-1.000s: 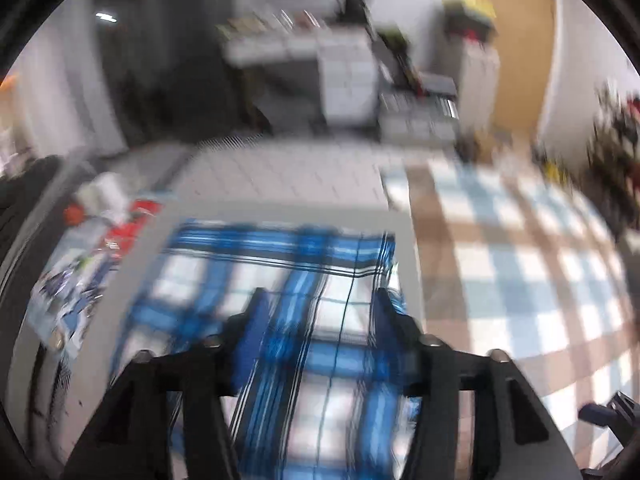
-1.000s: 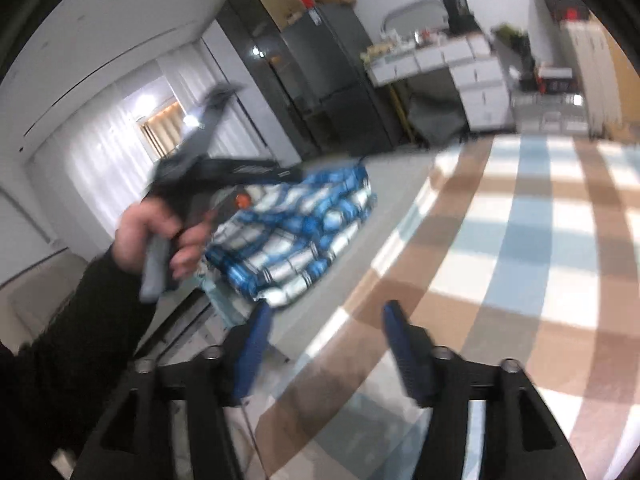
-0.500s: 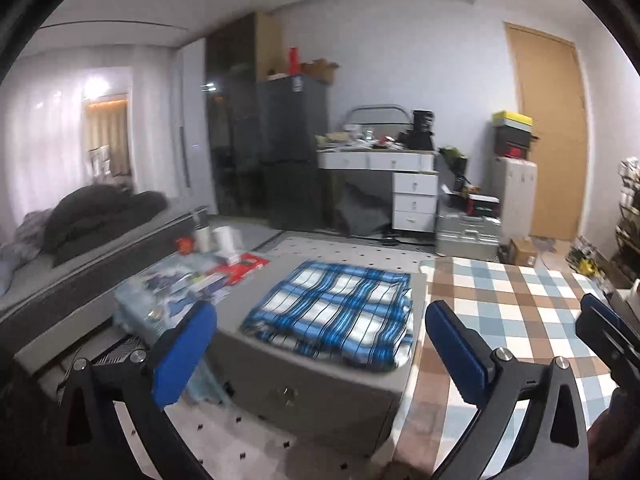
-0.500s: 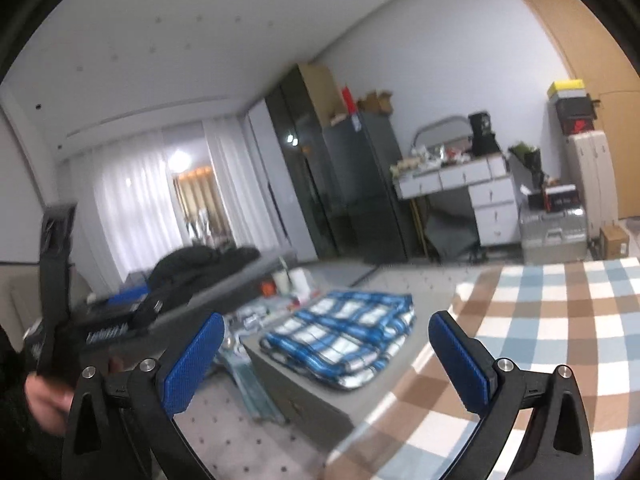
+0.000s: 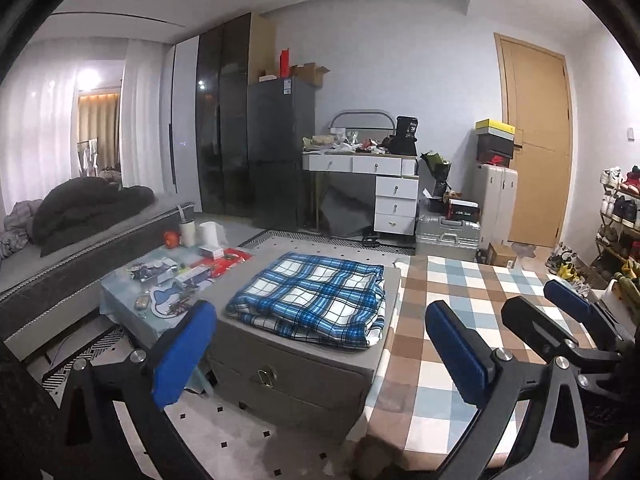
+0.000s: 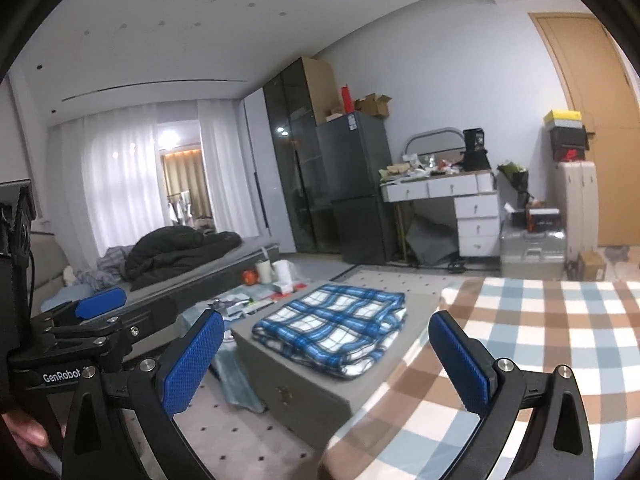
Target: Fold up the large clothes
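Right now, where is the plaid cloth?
In both views it lies folded on the grey drawer chest, centre frame, beside the checked bed cover.

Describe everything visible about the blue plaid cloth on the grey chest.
The cloth is a soft-looking woven fabric in blue, white and black plaid, folded into a thick, roughly rectangular stack of several layers. It lies flat on top of the grey chest, with its layered edges showing at the near side and one corner slightly overhanging the front. Nothing rests on it, and neither gripper touches it.
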Motion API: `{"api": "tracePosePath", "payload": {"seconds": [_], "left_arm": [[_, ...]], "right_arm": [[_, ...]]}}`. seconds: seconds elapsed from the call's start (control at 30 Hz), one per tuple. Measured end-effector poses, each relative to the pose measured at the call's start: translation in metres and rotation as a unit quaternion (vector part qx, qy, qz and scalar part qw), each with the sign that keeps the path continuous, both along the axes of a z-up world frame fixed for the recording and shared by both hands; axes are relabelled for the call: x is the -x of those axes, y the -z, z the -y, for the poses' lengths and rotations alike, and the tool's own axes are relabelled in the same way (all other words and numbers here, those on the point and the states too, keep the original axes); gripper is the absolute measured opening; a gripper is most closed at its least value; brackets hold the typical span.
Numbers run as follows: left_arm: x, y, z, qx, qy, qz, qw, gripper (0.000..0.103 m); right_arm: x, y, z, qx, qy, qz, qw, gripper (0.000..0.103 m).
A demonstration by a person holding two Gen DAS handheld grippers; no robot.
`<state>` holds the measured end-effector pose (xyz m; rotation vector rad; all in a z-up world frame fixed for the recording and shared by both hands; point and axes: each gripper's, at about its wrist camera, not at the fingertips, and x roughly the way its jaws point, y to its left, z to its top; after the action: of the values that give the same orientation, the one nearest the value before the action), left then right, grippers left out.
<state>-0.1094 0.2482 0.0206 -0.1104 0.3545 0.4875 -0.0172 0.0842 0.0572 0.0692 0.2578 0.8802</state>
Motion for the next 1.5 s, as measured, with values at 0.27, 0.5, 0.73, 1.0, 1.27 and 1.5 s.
{"api": "tracePosePath", "payload": {"seconds": [0.27,0.5,0.73,1.0,1.27,1.5], "left_arm": [[0.009,0.007,-0.001,0.011,-0.009,0.0,0.9999,0.102],[0.013,0.008,0.0,0.019,-0.013,0.003,0.9997,0.102],[0.013,0.009,0.005,0.019,-0.006,-0.002,0.9998,0.102],[0.014,0.007,0.012,0.017,-0.003,-0.004,0.9998,0.102],[0.014,0.007,0.02,0.013,0.003,-0.008,0.9999,0.102],[0.014,0.005,0.02,0.012,0.001,-0.008,0.9999,0.102]], "right_arm": [[0.001,0.002,-0.002,-0.009,-0.005,-0.012,1.0,0.103],[0.0,0.006,-0.004,-0.004,-0.007,-0.027,1.0,0.103],[0.003,0.006,-0.005,-0.001,-0.001,-0.021,1.0,0.103],[0.006,0.001,-0.002,-0.005,0.001,-0.013,1.0,0.103],[0.007,-0.001,-0.001,-0.006,0.002,-0.007,1.0,0.103],[0.006,-0.001,0.004,-0.012,0.006,-0.011,1.0,0.103]]}}
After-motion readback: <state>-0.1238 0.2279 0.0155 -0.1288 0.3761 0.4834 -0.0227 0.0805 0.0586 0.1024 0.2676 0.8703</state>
